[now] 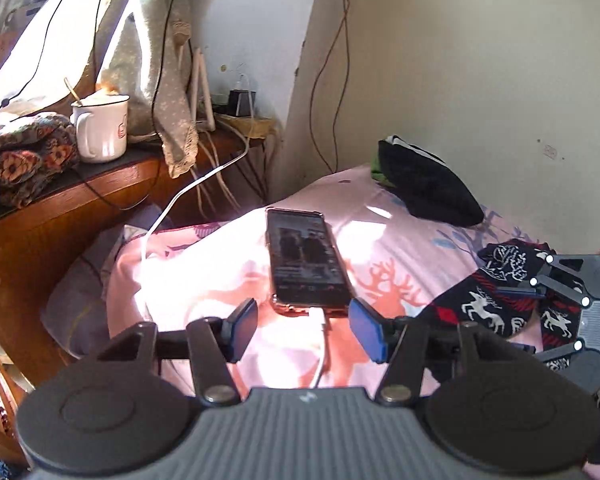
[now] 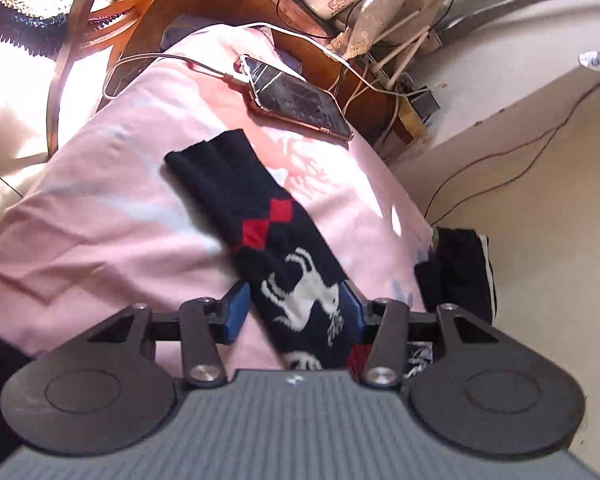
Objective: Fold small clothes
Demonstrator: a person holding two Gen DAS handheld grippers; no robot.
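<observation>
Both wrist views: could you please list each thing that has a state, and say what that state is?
Left gripper: open, nothing between its pads.
Right gripper: open, sock between its pads, not pressed.
Sock: laid out long on the pink bedding, unfolded.
Phone: face up, screen dim, white cable plugged in.
Mug: upright on the wooden table, spoon inside.
Dark cloth: bundled near the wall.
</observation>
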